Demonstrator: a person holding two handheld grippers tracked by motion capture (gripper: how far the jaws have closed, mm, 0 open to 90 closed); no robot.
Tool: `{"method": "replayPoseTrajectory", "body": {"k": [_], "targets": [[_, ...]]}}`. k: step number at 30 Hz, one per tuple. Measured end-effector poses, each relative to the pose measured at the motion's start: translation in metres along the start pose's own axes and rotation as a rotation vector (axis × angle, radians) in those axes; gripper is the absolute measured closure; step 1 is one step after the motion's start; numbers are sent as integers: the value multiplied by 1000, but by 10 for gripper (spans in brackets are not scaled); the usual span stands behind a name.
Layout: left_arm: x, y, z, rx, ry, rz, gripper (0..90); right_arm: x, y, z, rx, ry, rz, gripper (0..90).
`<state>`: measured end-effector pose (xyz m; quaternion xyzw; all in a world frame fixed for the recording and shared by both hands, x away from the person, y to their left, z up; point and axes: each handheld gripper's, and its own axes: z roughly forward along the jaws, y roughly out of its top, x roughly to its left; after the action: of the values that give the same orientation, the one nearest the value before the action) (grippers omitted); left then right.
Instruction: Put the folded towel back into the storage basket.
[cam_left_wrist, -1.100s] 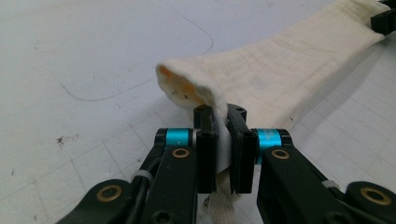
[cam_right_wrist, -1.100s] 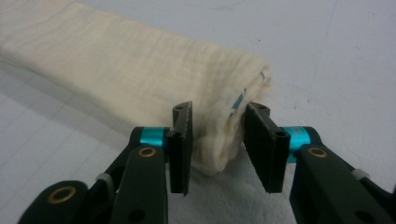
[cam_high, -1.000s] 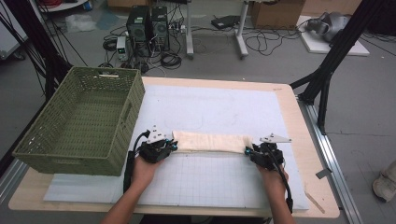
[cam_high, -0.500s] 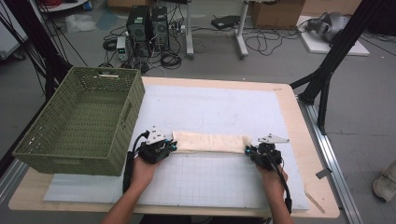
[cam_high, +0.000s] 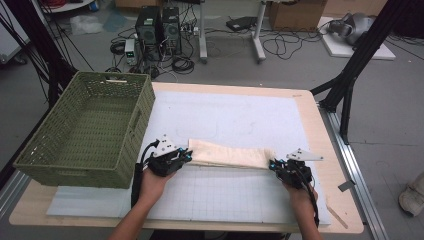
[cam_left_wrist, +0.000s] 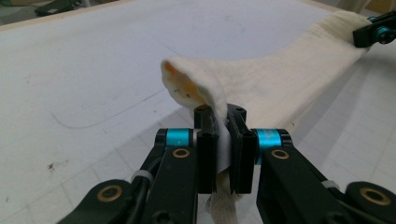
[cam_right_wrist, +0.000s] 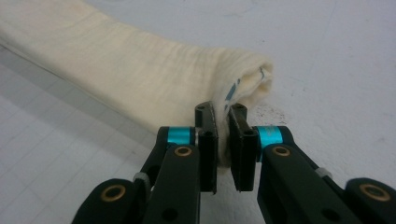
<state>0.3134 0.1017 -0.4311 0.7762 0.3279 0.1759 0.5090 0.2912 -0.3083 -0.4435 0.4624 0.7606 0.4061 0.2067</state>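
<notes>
Both grippers, left (cam_high: 186, 156) & right (cam_high: 274, 164), clamp the cloth (cam_high: 230, 154) ends, right of the basket (cam_high: 82, 132). Lift evenly, keep it taut.

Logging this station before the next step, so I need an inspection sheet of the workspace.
Surface: white gridded mat on a wooden table.
Job's things: cream folded cloth stretched between both grippers.
Clutter: green woven basket, empty, at table's left.
Grippers: left gripper and right gripper each shut on a cloth end.
Cables: black cable along the left forearm.
Surroundings: computer towers and floor cables behind the table.
</notes>
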Motion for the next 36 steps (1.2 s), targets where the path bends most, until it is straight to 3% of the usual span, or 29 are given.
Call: {"method": "replayPoseTrajectory", "body": {"k": [6, 12, 18, 36], "targets": [[-4, 2, -4, -28, -33, 9, 832, -6, -1, -10, -41, 23, 15, 833], [-6, 5, -9, -63, -60, 18, 832, -8, -1, -20, -64, 49, -14, 833], [-6, 7, -13, -78, -61, 22, 832, -10, 3, -27, -116, 63, -17, 833], [-6, 9, -21, -108, -60, 20, 832, -11, 7, -29, -177, 88, -53, 832]]}}
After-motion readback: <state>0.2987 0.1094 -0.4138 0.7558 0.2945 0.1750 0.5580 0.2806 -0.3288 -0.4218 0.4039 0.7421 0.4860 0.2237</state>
